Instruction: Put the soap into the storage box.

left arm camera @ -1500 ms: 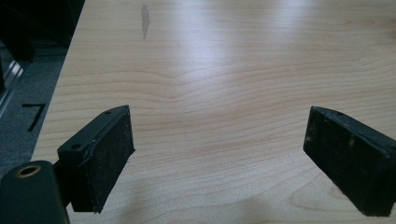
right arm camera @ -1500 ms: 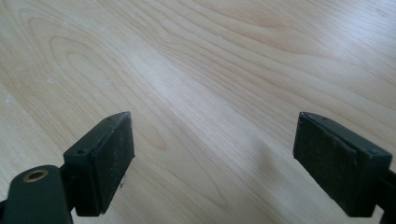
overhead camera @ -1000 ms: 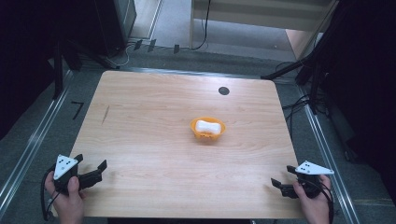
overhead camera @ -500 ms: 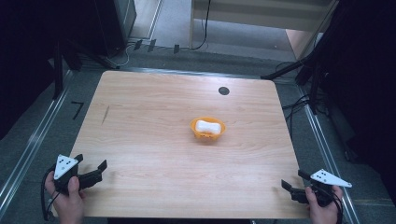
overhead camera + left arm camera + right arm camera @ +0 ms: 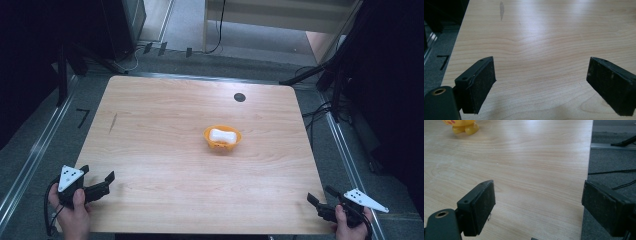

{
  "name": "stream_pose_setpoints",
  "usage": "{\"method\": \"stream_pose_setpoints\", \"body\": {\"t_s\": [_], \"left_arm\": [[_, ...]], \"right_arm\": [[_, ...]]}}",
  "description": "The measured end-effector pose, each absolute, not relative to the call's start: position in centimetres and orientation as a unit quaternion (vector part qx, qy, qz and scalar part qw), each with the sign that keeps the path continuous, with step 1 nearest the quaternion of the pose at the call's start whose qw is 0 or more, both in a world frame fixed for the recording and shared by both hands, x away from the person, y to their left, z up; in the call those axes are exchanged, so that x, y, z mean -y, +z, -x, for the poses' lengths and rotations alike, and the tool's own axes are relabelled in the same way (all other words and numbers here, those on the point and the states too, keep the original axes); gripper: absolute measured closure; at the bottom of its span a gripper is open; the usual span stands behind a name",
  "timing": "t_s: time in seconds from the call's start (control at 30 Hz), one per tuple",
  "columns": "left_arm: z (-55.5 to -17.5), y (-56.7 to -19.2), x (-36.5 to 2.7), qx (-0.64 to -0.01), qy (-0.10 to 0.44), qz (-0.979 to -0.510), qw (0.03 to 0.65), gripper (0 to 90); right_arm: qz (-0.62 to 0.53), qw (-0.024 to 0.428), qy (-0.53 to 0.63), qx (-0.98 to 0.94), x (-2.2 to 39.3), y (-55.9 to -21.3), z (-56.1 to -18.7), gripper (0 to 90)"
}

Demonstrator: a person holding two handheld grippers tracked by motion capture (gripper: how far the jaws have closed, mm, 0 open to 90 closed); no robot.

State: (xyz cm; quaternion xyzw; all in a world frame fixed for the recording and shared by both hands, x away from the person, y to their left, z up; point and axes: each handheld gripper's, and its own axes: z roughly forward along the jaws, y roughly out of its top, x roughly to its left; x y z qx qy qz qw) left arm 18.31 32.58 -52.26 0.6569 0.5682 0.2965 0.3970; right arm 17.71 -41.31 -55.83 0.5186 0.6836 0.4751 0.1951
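Both grippers, left (image 5: pixel 97 183) and right (image 5: pixel 321 201), rest with fingers wide apart, holding nothing; the orange bowl (image 5: pixel 222 138) is cut off in the right gripper view.

Wooden table (image 5: pixel 165 125) with black grommet (image 5: pixel 239 97)

Soft overhead light, table (image 5: pixel 165 125) glare, dark surroundings, claws blurred.

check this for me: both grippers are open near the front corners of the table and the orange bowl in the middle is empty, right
Not quite. The orange bowl is not empty: the high view shows a white object lying in it. The rest holds: the left gripper and right gripper are open near the table's front corners.
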Motion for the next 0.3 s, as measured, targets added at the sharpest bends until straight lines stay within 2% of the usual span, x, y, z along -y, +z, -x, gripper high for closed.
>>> {"method": "stream_pose_setpoints", "body": {"t_s": [0.3], "left_arm": [[-18.34, -52.26, -32.58, -0.569, 0.297, -0.657, 0.396, 8.9]], "right_arm": [[-0.521, 0.203, 0.474, -0.68, 41.18, -55.81, -17.6, 12.5]]}}
